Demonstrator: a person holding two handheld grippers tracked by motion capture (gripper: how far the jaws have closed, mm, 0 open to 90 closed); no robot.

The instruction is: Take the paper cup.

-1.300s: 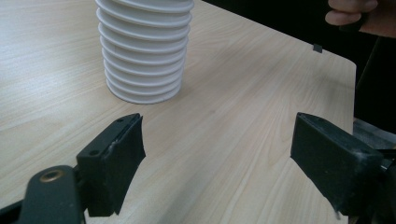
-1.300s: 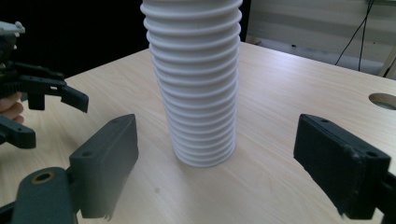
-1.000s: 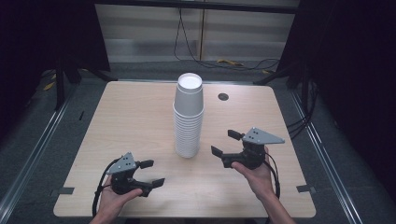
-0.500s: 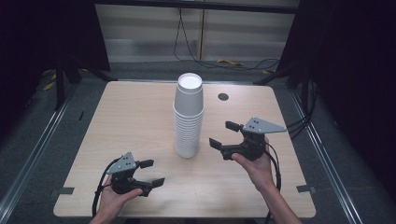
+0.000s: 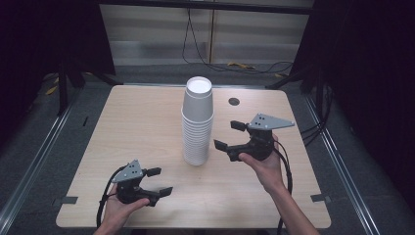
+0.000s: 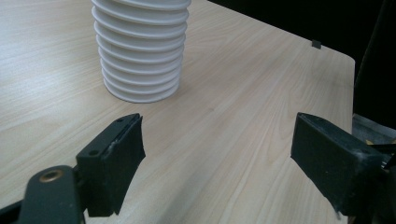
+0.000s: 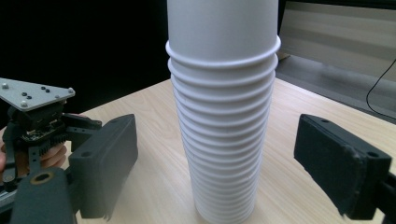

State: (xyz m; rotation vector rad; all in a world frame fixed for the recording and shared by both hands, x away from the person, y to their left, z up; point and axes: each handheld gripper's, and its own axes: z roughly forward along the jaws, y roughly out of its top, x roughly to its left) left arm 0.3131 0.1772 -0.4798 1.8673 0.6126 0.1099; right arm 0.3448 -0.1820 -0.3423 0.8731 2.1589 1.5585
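The stack of white paper cups (image 5: 197, 122) is standing upright in the middle of the high view, a bit above centre on the wooden table (image 5: 137, 127), and it's sitting exactly where it was a second ago. What's changing is the right gripper (image 5: 229, 135): it's been lifting, so in the high view it's now sitting higher in the frame than before, hovering just right of the stack around mid-height, jaws spread wide and pointing left at the cups without touching them. In the right gripper view the stack (image 7: 223, 107) is rising between the two black jaws with clear gaps on both sides, nothing gripped. The left gripper (image 5: 159, 181) is staying put in the lower left of the frame, resting low by the table's near edge, well apart from the cups; its jaws are standing apart with only bare table between them, holding nothing. In the left gripper view the bottom of the stack (image 6: 141, 51) is showing at the upper left.
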